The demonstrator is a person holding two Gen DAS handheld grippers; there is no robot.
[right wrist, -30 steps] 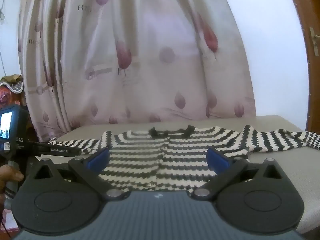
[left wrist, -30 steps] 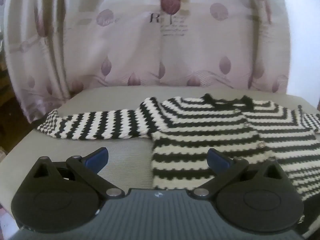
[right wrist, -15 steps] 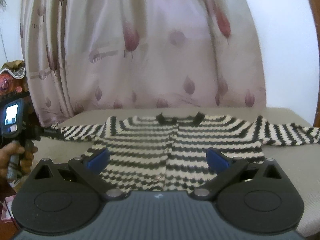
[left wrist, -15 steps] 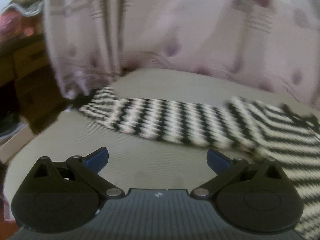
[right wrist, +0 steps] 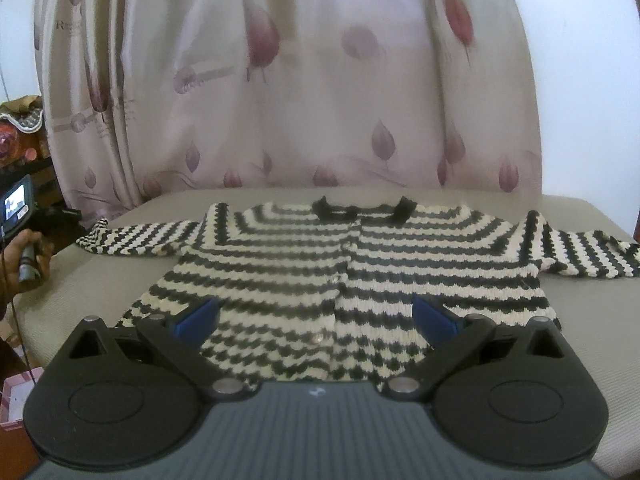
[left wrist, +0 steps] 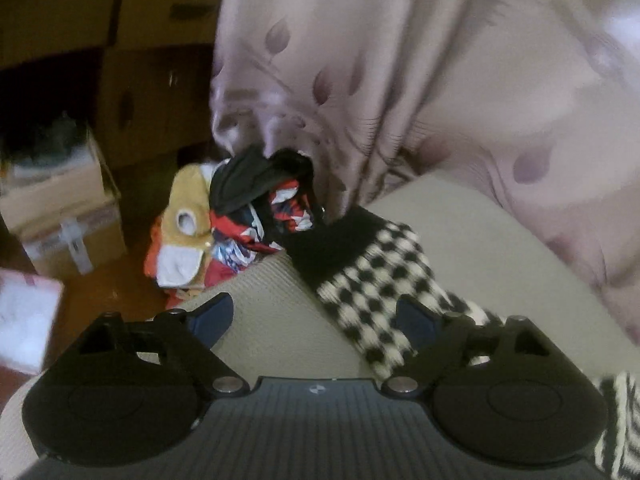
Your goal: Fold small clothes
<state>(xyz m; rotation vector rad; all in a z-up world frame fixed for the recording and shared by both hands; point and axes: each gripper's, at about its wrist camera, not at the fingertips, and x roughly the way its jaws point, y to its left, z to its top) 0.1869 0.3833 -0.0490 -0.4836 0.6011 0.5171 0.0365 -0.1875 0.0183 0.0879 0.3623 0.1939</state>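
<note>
Right wrist view: a black-and-white striped cardigan (right wrist: pixel 352 264) lies flat and face up on a grey-beige cushion (right wrist: pixel 592 320), collar (right wrist: pixel 362 208) toward the curtain (right wrist: pixel 280 80), both sleeves stretched out sideways. The right gripper (right wrist: pixel 316 316) hovers over the hem, level and aimed at the collar, its blue-padded fingers (right wrist: pixel 198 318) spread wide and holding nothing; one finger lies over each half of the cardigan front, and the button line runs between them. At the left edge of this view the left hand (right wrist: pixel 24 256) grips the handle of its tool near the end of the left sleeve (right wrist: pixel 136 238); a small lit screen (right wrist: pixel 16 204) sits on top of that tool. Left wrist view: the left gripper (left wrist: pixel 316 318) points along the left sleeve (left wrist: pixel 384 304) toward its black cuff (left wrist: pixel 332 240), which rests at the cushion's (left wrist: pixel 264 312) edge. Its fingers are likewise spread apart with nothing between the pads (left wrist: pixel 210 316); the sleeve passes diagonally through the gap, closer to the right-hand finger, and whether that finger touches the knit cannot be told. Beyond the cushion edge a heap of mixed clothes (left wrist: pixel 240 216) lies on the floor beside cardboard boxes (left wrist: pixel 68 208), with the curtain (left wrist: pixel 440 80) hanging behind. This view is slightly blurred.
</note>
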